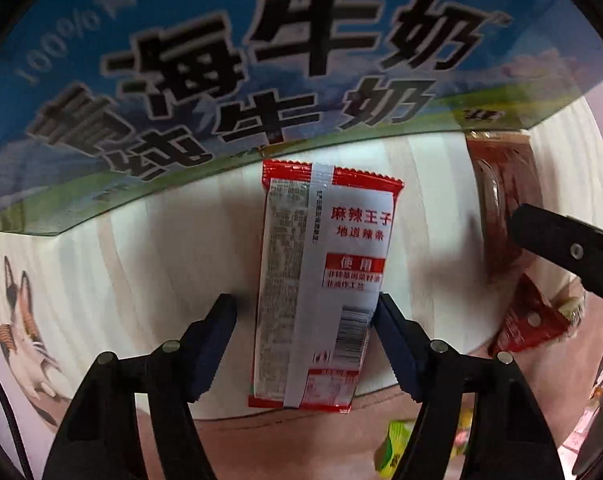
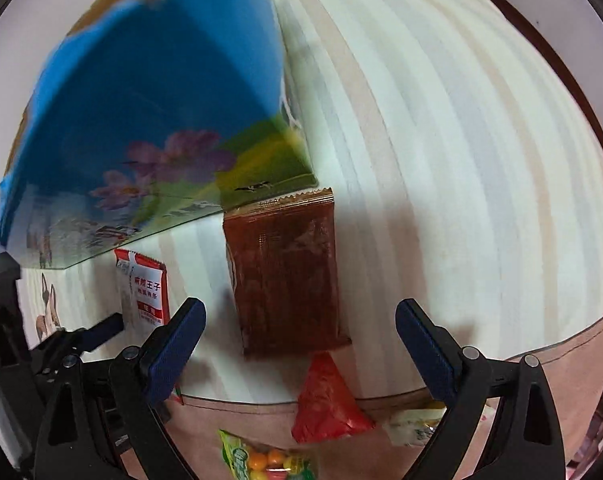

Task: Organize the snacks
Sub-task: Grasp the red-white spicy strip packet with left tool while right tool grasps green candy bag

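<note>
Pale striped tabletop (image 1: 141,240): your left gripper (image 1: 307,316) straddles the red-and-white packet (image 1: 321,280), not yet pinching, your right gripper (image 2: 301,328) gapes over the brown packet (image 2: 285,272); squeeze next

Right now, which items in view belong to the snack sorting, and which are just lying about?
Job: red-and-white packet between left gripper fingers; brown packet ahead of open right gripper; red sachet; candy bag.
Lying about: blue milk carton; cat sticker.

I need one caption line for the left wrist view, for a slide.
Left gripper straddles a red-and-white snack packet lying on the pale wooden table, beside a blue milk carton box.
</note>
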A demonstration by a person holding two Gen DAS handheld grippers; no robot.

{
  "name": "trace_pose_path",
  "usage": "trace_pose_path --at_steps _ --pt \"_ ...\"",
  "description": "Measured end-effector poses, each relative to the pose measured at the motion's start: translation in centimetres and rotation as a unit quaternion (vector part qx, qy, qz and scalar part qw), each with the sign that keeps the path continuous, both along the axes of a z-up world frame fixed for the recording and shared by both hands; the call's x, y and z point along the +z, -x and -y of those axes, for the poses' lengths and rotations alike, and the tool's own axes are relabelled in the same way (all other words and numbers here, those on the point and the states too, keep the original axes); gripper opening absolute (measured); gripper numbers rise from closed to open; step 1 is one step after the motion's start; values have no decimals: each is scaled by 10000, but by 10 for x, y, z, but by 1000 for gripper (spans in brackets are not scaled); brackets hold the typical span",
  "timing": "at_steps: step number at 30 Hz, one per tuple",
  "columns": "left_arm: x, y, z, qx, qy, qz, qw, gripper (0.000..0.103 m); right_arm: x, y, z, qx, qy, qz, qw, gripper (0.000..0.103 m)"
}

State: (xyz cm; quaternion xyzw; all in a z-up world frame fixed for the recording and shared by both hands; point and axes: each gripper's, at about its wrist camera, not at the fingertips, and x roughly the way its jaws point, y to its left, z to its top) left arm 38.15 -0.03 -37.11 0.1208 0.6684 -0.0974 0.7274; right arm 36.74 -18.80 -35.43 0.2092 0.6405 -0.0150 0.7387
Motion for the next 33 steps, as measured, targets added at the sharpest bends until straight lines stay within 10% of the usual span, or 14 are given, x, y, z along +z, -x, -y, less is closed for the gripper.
trace_pose_path --at_steps 9,16,23,26,30,33 --pt "6 33 -43 345 312 -141 9988 51 28 56 -42 1883 518 2 9808 98" --pt "-11 100 -95 932 370 -627 9930 51 2 108 -124 4120 1182 -252 9031 97" --pt "-26 128 -115 1224 536 -799 9878 53 -48 127 -176 5164 1581 -696 8387 91" --pt "-27 132 -121 1234 579 -811 9873 53 -56 125 -170 4821 1366 -848 8612 72" --pt "-25 129 -133 1258 670 -818 9864 53 -61 107 -126 3056 760 -1278 9405 69" --pt "-30 133 -141 1265 693 -787 9864 53 -63 105 -80 1526 74 -1398 9783 68"
